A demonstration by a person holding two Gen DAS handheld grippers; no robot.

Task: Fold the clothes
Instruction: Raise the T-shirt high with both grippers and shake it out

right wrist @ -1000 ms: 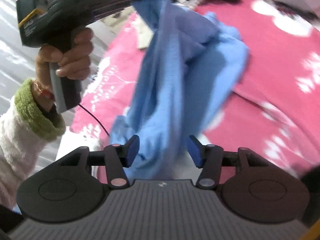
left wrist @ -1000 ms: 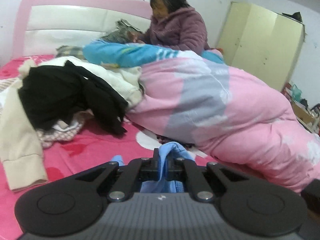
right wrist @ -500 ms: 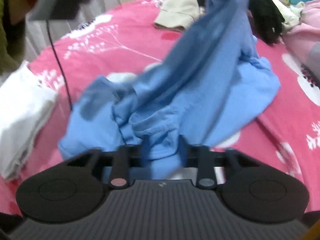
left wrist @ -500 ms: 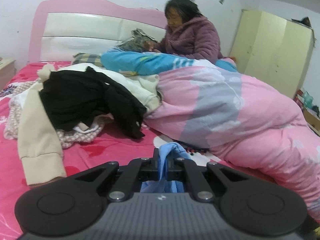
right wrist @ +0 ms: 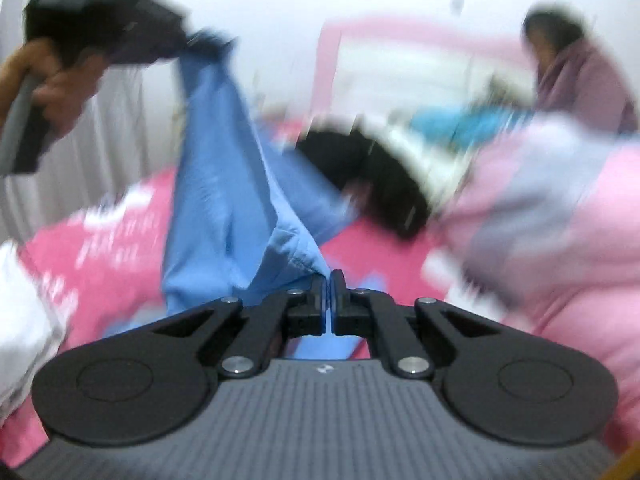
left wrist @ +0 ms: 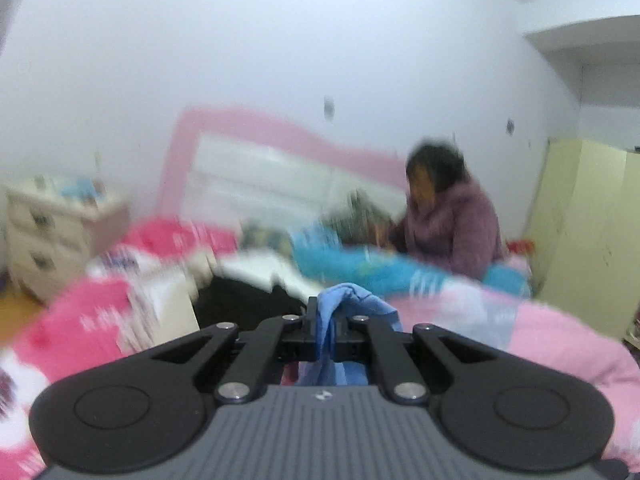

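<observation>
Could slip free: only a thin bunch of the blue cloth [right wrist: 224, 184] pinched at each end, and heavy blur suggests fast swinging. Could also snag on the black pile [right wrist: 372, 184] or the pink quilt [right wrist: 560, 216] just beside. Left gripper [left wrist: 326, 320] clenched on a wad of cloth, jaws nearly together. Right gripper [right wrist: 329, 284] clamped on a hem, jaws almost touching. Cloth strung between both, lifted above the red bed [right wrist: 372, 252], lower part hanging toward it. Not yet spread flat.
</observation>
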